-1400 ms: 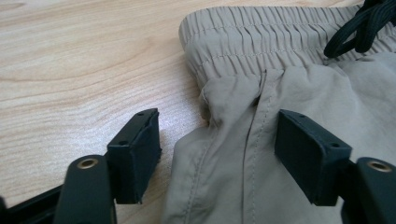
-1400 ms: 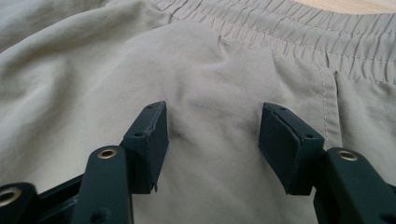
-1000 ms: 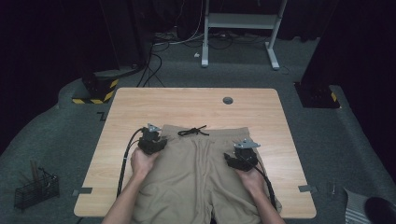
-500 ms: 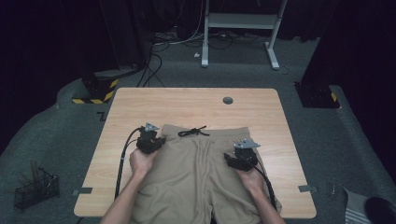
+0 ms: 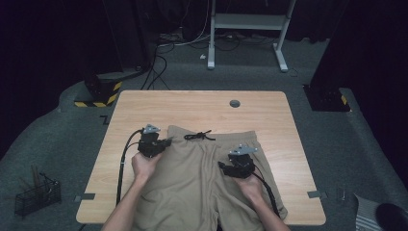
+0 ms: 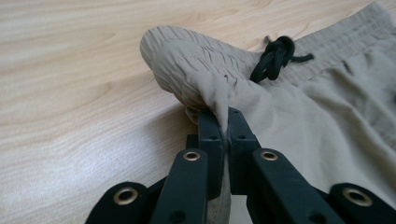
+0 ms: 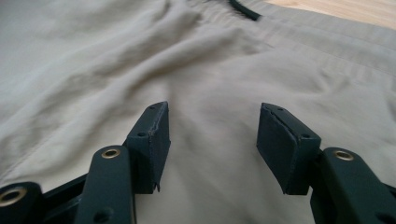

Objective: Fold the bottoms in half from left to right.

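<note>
My right gripper (image 7: 212,149) hovered over the khaki shorts (image 5: 202,183) with its jaws spread apart and nothing between them. The shorts lay flat at the near edge of the wooden table (image 5: 192,108), legs toward me. My left gripper (image 6: 223,122) was clenched on the waistband's left corner (image 6: 187,60), lifted into a small peak beside the black drawstring knot (image 6: 275,56). I judged the fold barely begun: 1 corner pinched, nothing yet turned over.

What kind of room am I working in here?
Likely a lab or recording studio, not a home: a bare wooden table on grey carpet, dark curtains around it, loose cables on the floor, and hazard-striped blocks beside the table.
</note>
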